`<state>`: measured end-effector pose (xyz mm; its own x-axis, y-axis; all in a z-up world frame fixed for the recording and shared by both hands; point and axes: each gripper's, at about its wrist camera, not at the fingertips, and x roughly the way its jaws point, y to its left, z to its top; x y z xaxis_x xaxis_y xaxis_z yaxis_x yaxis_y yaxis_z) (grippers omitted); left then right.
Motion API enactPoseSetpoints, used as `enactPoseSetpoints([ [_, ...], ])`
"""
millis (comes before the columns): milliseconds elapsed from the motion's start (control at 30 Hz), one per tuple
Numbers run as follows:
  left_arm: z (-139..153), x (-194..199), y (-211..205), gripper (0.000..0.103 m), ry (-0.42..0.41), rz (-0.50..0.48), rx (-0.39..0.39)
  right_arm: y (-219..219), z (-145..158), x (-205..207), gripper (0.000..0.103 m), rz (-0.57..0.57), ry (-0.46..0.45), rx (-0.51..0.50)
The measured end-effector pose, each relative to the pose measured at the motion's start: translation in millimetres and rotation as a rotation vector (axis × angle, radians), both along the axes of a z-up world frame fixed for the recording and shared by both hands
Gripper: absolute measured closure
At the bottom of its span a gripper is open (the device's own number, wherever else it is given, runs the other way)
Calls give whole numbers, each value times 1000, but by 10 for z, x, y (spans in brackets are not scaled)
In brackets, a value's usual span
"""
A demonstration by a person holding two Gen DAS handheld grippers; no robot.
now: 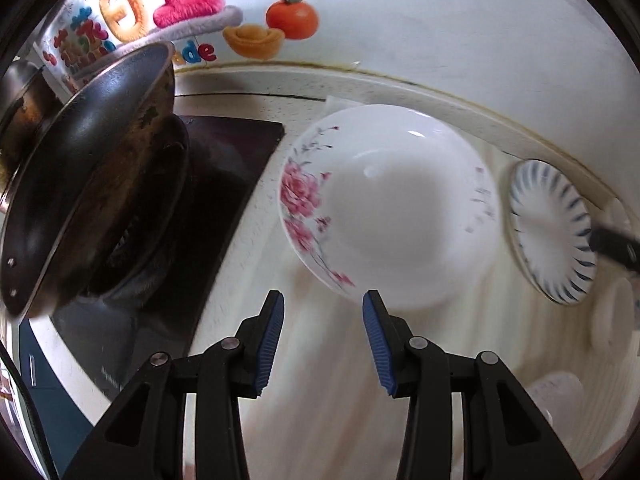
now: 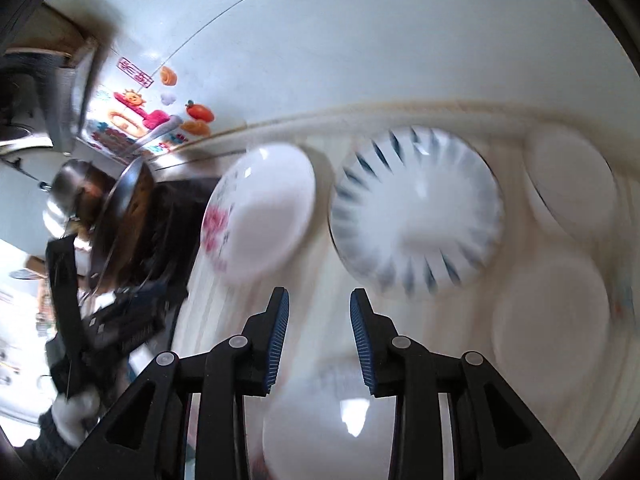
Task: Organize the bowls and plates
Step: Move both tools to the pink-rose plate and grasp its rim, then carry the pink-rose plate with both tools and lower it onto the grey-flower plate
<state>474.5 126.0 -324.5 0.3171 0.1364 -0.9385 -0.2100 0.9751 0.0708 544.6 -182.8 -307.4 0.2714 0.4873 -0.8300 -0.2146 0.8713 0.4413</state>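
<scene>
Facing wok (image 1: 92,184), left view only

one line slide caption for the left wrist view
Left gripper open above the counter, facing a pink-flowered plate beside a blue-striped plate.

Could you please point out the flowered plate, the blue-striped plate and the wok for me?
flowered plate (image 1: 384,204), left wrist view, on its white centre.
blue-striped plate (image 2: 416,216), right wrist view, on its white centre.
wok (image 1: 92,160), left wrist view, on its dark inside.
</scene>
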Motion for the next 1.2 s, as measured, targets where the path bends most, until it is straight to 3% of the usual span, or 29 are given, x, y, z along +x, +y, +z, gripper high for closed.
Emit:
enactPoseSetpoints([
  [233, -319, 206, 259, 65, 38, 72, -77, 820, -471, 998, 68, 90, 11, -109],
  [333, -384, 284, 276, 65, 39, 76, -84, 1078, -675, 1271, 68, 123, 17, -141],
  [500, -475, 331, 337, 71, 12, 92, -172, 1266, -917, 1547, 69, 148, 33, -171],
  [600, -465, 286, 353, 71, -28, 101, -171, 1323, -984, 1598, 80, 158, 12, -190],
  [700, -444, 222, 331, 72, -31, 105, -167, 1304, -1006, 1600, 83, 154, 2, -175],
  [1200, 132, -125, -14, 72, -112, 36, -153, 959, -765, 1148, 85, 138, -11, -132],
])
